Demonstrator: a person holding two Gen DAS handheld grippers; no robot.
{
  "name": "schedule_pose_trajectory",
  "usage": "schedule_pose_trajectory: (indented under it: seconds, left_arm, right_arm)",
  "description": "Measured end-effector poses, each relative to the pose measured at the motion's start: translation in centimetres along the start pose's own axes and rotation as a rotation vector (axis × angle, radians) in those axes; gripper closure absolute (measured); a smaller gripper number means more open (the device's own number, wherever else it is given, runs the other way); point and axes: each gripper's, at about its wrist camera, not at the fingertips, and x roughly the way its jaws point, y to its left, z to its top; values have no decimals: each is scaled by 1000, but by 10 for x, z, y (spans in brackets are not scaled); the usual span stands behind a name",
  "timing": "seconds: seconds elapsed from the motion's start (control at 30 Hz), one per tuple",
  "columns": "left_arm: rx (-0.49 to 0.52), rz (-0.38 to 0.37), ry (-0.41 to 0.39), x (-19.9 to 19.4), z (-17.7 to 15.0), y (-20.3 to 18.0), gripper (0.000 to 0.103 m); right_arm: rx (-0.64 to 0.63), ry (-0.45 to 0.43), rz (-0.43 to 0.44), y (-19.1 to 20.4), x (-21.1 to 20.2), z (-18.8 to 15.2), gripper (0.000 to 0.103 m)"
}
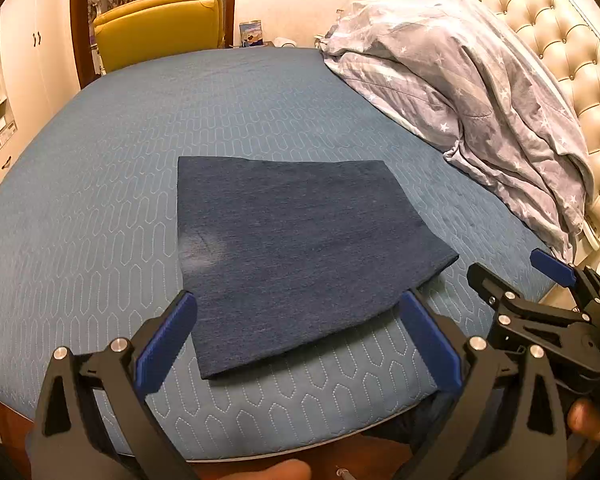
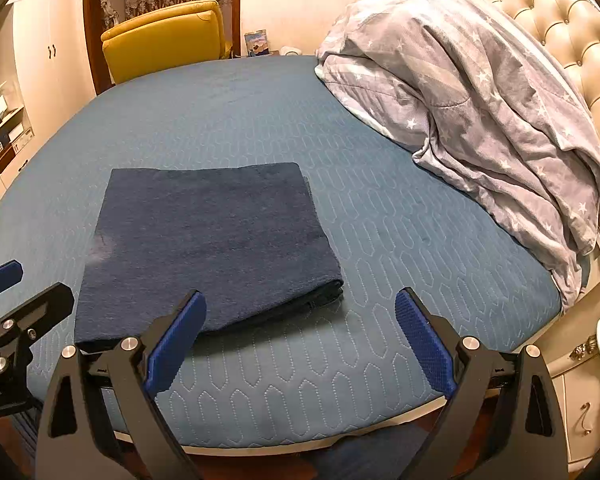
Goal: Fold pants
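- pants (image 1: 296,256) dark navy, folded into a flat, roughly square stack, smooth top; pale faded patch near the left edge, at about 9 o'clock on the stack
- layered fold edges show at the stack's near right corner in the right wrist view (image 2: 208,248)
- stack lies on the blue quilted bed (image 1: 100,200), near its front edge, well apart from the grey star-print duvet (image 1: 480,92) bunched at 2 o'clock against the tufted headboard (image 1: 572,40)
- yellow chair (image 1: 160,28) past the bed's far edge, 11 o'clock
- left gripper (image 1: 298,340) low over the bed's front edge, fingers spread wide, nothing held; near edge of pants sits between the blue pads, no grip
- right gripper (image 2: 300,340) beside it on the right, level pose, fingers also wide apart and empty; left pad overlaps the pants' near right corner in view, right pad over bare bed
- each gripper shows at the edge of the other's view, side by side, apart
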Motion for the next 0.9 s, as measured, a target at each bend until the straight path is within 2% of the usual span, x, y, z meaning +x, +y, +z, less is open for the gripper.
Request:
schedule_pose_trajectory:
  seconds: [0.9]
  left_arm:
    - [2, -4, 2, 0, -1, -2, 2]
  right_arm:
    - [7, 2, 6, -1, 0, -2, 11]
